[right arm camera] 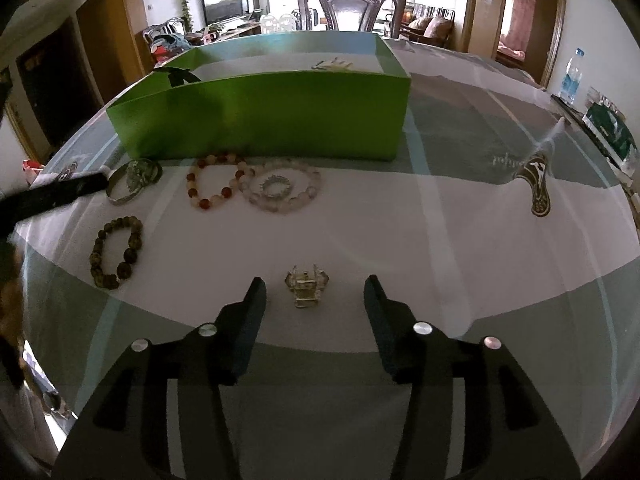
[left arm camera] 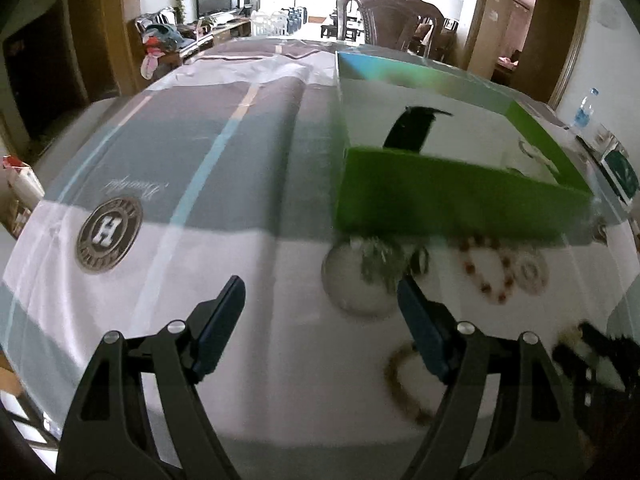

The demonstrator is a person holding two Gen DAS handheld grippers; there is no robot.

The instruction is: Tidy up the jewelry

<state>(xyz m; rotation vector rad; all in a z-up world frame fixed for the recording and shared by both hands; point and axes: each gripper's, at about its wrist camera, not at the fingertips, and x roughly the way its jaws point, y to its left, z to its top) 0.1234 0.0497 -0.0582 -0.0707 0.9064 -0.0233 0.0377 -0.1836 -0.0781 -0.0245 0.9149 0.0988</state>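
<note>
In the right wrist view my right gripper [right arm camera: 314, 292] is open, and a small gold and clear hair claw [right arm camera: 306, 290] lies on the cloth between its fingertips, touching neither pad. Beyond it lie a dark brown bead bracelet [right arm camera: 116, 252], a silver bangle [right arm camera: 128, 184], a red and white bead bracelet [right arm camera: 216, 184] and a clear bead bracelet [right arm camera: 286, 188], in front of a green box [right arm camera: 260, 116]. The left wrist view is blurred. My left gripper [left arm camera: 320, 292] is open and holds nothing, just left of the bangle [left arm camera: 356, 284]. The brown bracelet [left arm camera: 404, 384] is partly hidden behind its right finger.
Inside the box [left arm camera: 440, 200] lies a black item [left arm camera: 412, 128] and a pale piece [right arm camera: 332, 65]. A striped cloth with a round emblem [left arm camera: 110, 238] covers the table. A dark wooden chair [right arm camera: 352, 4] stands at the far edge, a water bottle [right arm camera: 572, 76] at the right.
</note>
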